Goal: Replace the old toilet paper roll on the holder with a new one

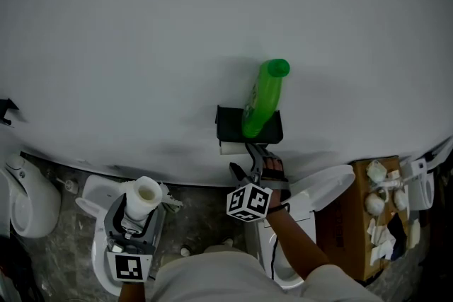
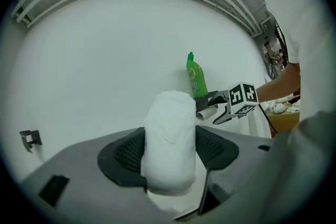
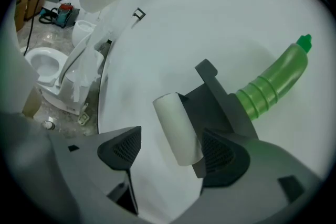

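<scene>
Clamping the new roll (image 2: 169, 128) from both sides, the L gripper (image 2: 169, 162) sat nearest, low at the head view's left. Both pads pressed into the soft white paper. The roll stood upright w/ its open core facing up. Around and below it, white toilets (image 3: 44, 63) stood on a mottled floor (image 1: 202, 212). At the far right, a cardboard box (image 1: 338, 226) held crumpled white scraps.

Further out, the R gripper (image 3: 172, 153) was up by the holder (image 3: 212, 97), w/ the person's forearm stretched out behind it. Its jaws stood wide apart, gripping nothing. The old tube (image 3: 176, 123), pale & bare, lay between them, just beside the pad on the right of that gripper's view. Whether pad & tube touched couldn't be told. The other pad was well clear of it. The tube hung just under the black holder, its far end tucked against the holder's underside, and it ran slantwise across the gripper's view.

On top of the holder stood a green bottle (image 3: 273, 84), cap up, its base on the flat black shelf. Holder & bottle were backed by a plain white wall (image 3: 210, 18). A small dark bracket (image 2: 30, 137) was fixed to that wall, well off to the left of the holder.
</scene>
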`<state>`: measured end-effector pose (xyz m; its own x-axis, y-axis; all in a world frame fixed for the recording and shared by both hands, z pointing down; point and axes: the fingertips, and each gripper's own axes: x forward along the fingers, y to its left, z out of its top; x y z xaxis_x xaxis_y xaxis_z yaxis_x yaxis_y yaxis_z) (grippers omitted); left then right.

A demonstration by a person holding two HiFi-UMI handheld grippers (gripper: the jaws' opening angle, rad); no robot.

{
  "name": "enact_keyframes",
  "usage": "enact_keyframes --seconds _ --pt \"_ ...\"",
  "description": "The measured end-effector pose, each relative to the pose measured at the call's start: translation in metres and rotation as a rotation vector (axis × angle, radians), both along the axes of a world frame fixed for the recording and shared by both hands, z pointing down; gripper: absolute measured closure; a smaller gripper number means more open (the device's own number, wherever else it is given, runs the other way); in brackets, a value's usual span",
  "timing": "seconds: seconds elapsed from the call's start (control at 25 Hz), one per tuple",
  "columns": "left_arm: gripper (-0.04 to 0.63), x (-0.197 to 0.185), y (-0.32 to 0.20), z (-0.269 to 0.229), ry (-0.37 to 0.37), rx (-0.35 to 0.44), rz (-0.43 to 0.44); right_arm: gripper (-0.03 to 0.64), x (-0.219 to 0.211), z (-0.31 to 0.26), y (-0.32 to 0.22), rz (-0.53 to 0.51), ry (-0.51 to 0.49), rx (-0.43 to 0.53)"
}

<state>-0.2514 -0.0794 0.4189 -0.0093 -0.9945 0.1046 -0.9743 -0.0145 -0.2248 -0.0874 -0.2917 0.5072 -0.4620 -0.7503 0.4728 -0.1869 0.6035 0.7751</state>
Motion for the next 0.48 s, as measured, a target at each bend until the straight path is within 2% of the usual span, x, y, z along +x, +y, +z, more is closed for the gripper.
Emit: enact_keyframes --seconds 0.24,0.32,0.4,0.48 --pt "0.304 -0.01 0.007 0.002 0.014 0.009 -0.029 0.292 -0.006 0.003 -0.014 0.003 0.024 0.052" --pt "0.304 -0.014 0.013 0.002 0.012 0.013 -0.035 0.316 -0.008 0.0 -0.016 0.012 0.027 0.066" --pt "0.304 -0.017 0.018 0.004 0.017 0.011 -0.041 0.374 -0.009 -0.003 -0.017 0.015 0.032 0.079" --pt "0.304 -0.019 0.021 0.007 0.023 0.003 -0.047 0.395 -0.009 -0.003 -0.018 0.013 0.038 0.084"
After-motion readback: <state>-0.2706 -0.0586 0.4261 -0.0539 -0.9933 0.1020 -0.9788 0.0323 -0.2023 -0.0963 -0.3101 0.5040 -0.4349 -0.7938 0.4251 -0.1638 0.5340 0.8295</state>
